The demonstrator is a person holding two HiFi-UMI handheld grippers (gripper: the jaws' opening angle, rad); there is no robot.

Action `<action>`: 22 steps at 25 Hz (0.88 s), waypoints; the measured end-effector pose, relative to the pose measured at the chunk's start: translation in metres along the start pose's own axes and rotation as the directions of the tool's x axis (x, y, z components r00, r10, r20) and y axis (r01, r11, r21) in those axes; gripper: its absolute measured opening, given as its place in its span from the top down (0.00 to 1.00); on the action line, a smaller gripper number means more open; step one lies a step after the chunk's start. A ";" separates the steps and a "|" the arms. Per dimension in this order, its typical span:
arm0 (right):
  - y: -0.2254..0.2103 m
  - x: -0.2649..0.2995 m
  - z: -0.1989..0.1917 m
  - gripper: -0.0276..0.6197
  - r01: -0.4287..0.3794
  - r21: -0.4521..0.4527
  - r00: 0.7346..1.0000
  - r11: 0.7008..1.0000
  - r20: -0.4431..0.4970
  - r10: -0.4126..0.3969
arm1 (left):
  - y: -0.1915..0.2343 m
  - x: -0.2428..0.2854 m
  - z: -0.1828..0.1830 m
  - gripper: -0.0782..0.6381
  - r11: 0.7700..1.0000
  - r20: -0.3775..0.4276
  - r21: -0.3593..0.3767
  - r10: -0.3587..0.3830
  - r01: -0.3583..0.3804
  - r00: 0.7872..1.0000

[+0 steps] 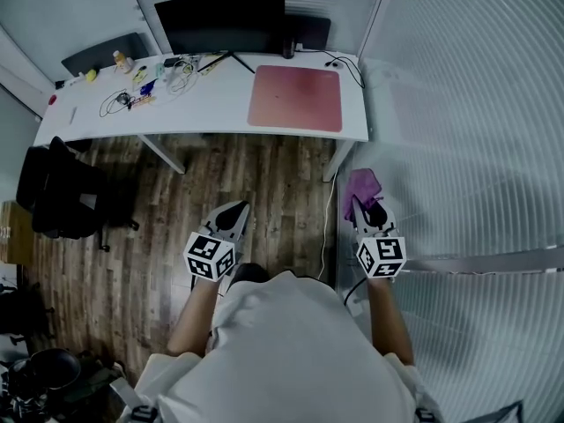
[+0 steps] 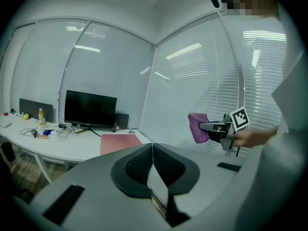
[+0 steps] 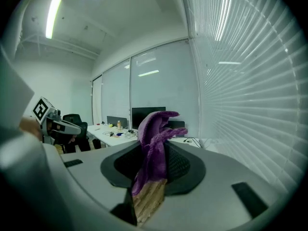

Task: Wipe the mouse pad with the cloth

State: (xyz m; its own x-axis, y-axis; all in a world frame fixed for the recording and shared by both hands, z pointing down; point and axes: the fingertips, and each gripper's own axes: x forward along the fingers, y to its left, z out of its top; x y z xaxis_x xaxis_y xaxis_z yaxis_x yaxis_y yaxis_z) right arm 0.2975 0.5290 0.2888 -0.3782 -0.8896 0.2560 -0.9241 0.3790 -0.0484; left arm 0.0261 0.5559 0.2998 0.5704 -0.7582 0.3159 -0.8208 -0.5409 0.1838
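Two grippers hang over the wood floor (image 1: 264, 174), well apart from the white desk (image 1: 211, 104): the left gripper (image 1: 231, 214), at 7 o'clock in the head view, has its jaws pressed together on nothing, and the right gripper (image 1: 366, 208), at 5 o'clock, is clamped on the purple cloth (image 1: 361, 185). The pink mouse pad (image 1: 295, 98) lies on the desk's right end, at 12 o'clock.

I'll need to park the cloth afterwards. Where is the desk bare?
Bare: the desk between the cables and the mouse pad, in front of the monitor, and along its near edge. Crowded: the back-left, with cables, a bottle and small items.
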 end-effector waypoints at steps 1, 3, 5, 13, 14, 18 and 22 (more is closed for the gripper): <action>-0.001 0.000 0.000 0.75 -0.005 0.000 1.000 1.000 -0.001 0.005 | -0.003 0.001 0.000 0.87 1.000 0.001 -0.001 0.002 -0.002 1.000; -0.002 0.000 -0.001 0.75 -0.011 -0.002 1.000 1.000 -0.004 0.011 | -0.006 0.002 0.000 0.87 1.000 0.002 -0.007 0.005 -0.005 1.000; -0.005 0.000 -0.004 0.75 -0.013 0.000 1.000 1.000 -0.009 0.013 | -0.007 0.004 -0.003 0.87 1.000 -0.002 -0.012 0.008 -0.008 1.000; -0.017 0.011 -0.010 0.75 0.011 0.008 0.999 1.000 -0.033 -0.011 | 0.004 0.017 -0.002 0.87 1.000 -0.012 -0.018 -0.002 0.002 1.000; -0.016 0.015 -0.010 0.75 0.015 0.006 0.999 1.000 -0.036 -0.015 | 0.008 0.020 -0.002 0.87 1.000 -0.015 -0.016 -0.008 0.008 1.000; -0.018 0.035 -0.005 0.75 0.034 -0.001 0.998 0.999 -0.045 -0.034 | 0.026 0.035 0.006 0.87 1.000 -0.014 -0.012 -0.027 0.026 1.000; -0.022 0.057 0.002 0.75 0.058 -0.002 0.997 0.998 -0.047 -0.058 | 0.047 0.052 0.021 0.87 0.999 -0.004 0.000 -0.047 0.047 0.999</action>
State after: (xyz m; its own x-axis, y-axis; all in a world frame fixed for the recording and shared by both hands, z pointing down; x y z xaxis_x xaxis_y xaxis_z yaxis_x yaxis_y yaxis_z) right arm 0.2960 0.4695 0.3030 -0.3215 -0.8971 0.3032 -0.9443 0.3277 -0.0317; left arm 0.0181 0.4838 0.3054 0.6083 -0.7306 0.3102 -0.7930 -0.5761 0.1982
